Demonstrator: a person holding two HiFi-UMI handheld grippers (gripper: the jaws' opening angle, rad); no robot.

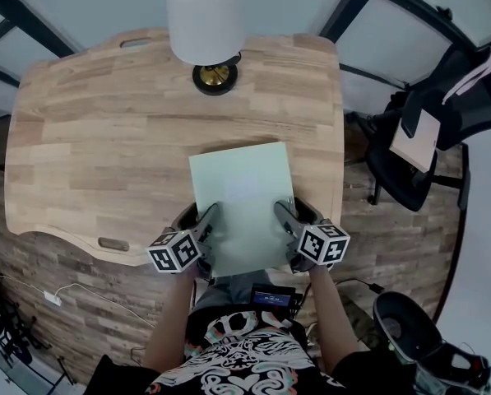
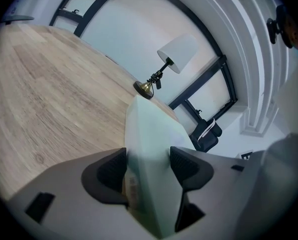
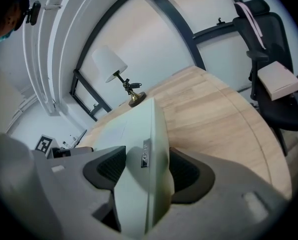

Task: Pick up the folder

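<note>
A pale green folder [image 1: 241, 204] lies flat on the wooden desk [image 1: 105, 138], its near end sticking out over the front edge. My left gripper [image 1: 206, 220] is at the folder's near left edge and my right gripper [image 1: 286, 216] at its near right edge. In the left gripper view the folder's edge [image 2: 149, 134] runs between the dark pads of the gripper [image 2: 148, 166], whose jaws stand wide and do not press on it. The right gripper view shows the same: the folder [image 3: 144, 134] sits between the wide-set jaws of that gripper [image 3: 146, 169].
A white-shaded lamp [image 1: 204, 15] on a brass base stands at the desk's far edge, beyond the folder. A black office chair [image 1: 426, 138] with a white box on its seat stands to the right. The floor is wood-patterned, with cables at the lower left.
</note>
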